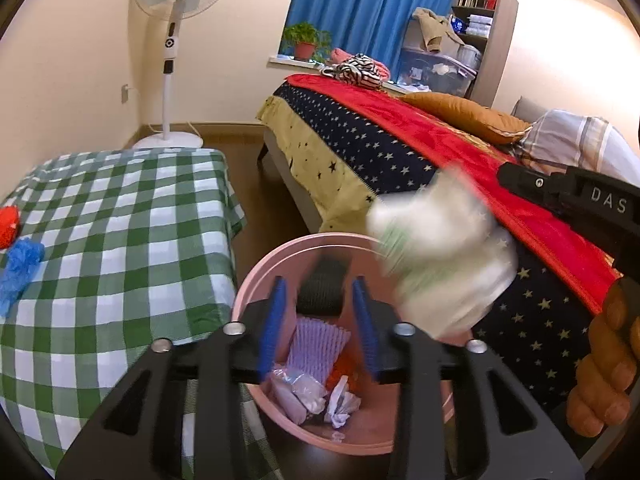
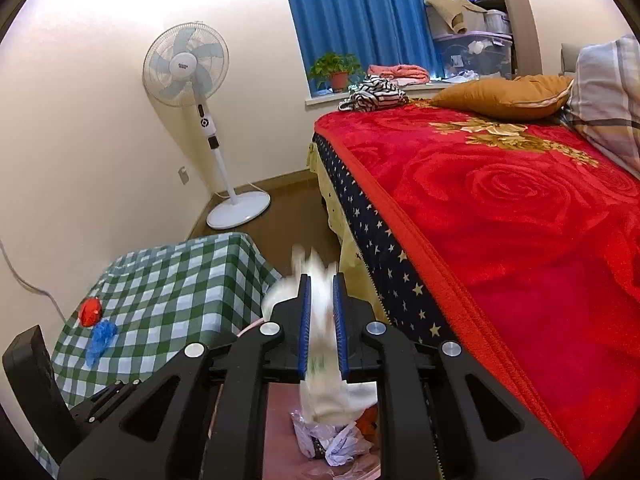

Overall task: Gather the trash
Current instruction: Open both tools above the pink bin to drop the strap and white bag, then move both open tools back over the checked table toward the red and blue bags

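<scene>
A: What's hard to make out?

B: The white, crumpled, soft wrapper with faint green print (image 1: 440,264) is smeared by motion blur in both views, so I can't say what it is beyond that. In the right wrist view its lower part (image 2: 320,364) hides much of the round pink plastic bin (image 2: 280,408) beneath, and the bin's rim is cut off by the claw's black body.

A: Which way does it run?

B: Its long axis runs along the fingers of the right claw (image 2: 320,320), one end poking past the blue pads, the other hanging down over the bin.

A: And the claws?

B: The right claw is clenched on that wrapper. The left claw (image 1: 320,324) is released, its blue pads apart with nothing between them, hovering over the bin's opening (image 1: 256,280).

A: Counts?

B: One bin. Inside it: one lilac foam net sleeve (image 1: 316,340), some orange scrap (image 1: 340,368) and about three crumpled whitish papers or plastics (image 1: 316,396); they overlap, so the number is uncertain. On the green-and-white checked counter (image 1: 120,220) lie two pieces touching each other: one red crumpled ball (image 2: 90,311) and one blue crumpled plastic piece (image 2: 101,338).
</scene>
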A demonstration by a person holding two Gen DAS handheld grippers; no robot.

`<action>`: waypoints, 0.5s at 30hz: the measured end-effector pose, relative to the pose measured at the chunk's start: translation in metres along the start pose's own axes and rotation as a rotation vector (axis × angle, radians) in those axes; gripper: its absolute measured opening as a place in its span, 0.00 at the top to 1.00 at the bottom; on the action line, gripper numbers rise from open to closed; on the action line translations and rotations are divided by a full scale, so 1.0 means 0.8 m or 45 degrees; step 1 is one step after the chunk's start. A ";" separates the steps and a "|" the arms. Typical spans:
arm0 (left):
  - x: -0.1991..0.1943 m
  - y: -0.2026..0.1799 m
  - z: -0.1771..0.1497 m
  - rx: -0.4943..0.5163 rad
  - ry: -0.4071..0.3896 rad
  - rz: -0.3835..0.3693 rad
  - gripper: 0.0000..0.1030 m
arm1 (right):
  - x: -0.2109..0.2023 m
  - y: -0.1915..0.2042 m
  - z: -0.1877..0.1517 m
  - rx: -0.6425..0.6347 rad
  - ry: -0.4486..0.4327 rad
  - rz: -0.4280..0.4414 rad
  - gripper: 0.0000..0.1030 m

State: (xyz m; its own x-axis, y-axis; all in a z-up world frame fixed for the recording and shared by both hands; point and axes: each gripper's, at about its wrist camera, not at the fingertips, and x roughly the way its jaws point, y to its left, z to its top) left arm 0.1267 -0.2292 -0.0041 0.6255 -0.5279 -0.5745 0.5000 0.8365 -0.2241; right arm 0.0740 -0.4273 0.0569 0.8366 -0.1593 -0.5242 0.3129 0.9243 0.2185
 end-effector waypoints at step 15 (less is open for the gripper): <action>-0.057 0.081 -0.002 -0.031 -0.066 0.118 0.65 | -0.003 0.033 -0.007 -0.043 0.004 0.094 0.69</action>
State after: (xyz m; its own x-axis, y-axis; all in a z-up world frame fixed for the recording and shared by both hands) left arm 0.1299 -0.1507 0.0066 0.6992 -0.4542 -0.5522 0.4243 0.8852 -0.1909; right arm 0.0778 -0.4005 0.0591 0.8554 -0.0892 -0.5102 0.2350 0.9447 0.2289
